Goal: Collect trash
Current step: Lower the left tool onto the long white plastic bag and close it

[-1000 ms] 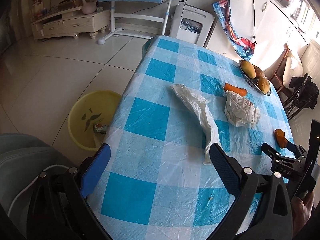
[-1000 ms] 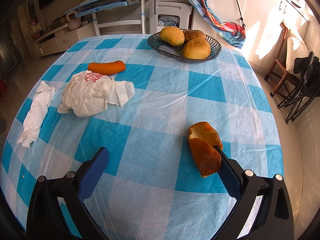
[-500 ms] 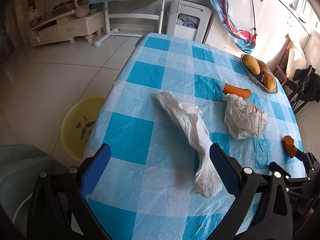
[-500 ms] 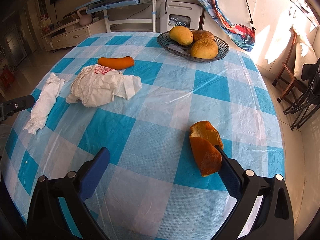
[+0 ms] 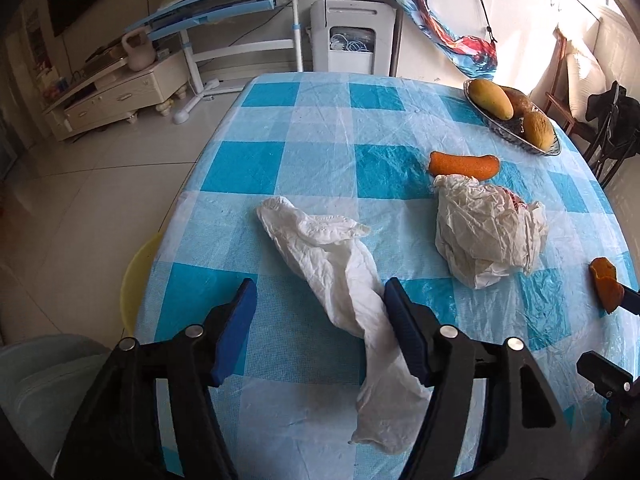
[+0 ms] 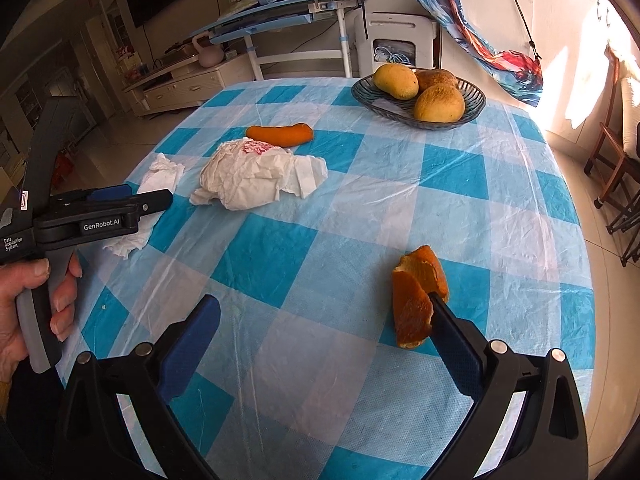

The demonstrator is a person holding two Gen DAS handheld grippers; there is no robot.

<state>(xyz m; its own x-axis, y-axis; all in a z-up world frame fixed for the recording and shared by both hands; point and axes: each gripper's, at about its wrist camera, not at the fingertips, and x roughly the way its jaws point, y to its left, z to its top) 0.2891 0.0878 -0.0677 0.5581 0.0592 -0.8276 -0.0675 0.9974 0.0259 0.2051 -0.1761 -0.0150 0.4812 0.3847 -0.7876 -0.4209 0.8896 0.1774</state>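
The left hand-held gripper (image 5: 320, 312) is closing its jaws right now: a second ago they were standing at their widest and well short of the long white plastic wrapper (image 5: 340, 280), and now they are straddling its lower half, the right blue pad touching the wrapper's edge, the left pad still apart from it. So nothing is pinched yet. The gripper has been sliding forward and dipping over the table (image 5: 320, 120), and the wrapper, which was lying out at its 1 o'clock, is now running up between the pads toward 12 o'clock.

I judge this to be the start of the first pick-up; once the pads meet, the thin film should bunch and lift easily.

The right hand-held gripper (image 6: 324, 316) is hanging open and has barely shifted, with the orange peel (image 6: 416, 296) leaning against its right pad at 2 o'clock, ungripped.

Further out, the crumpled white bag (image 5: 484, 228) is lying at the left gripper's 2 o'clock, a carrot (image 5: 464, 164) just beyond it. The yellow bin (image 5: 138, 276) is peeking out beside the table edge at 9 o'clock, likely where the trash is going.
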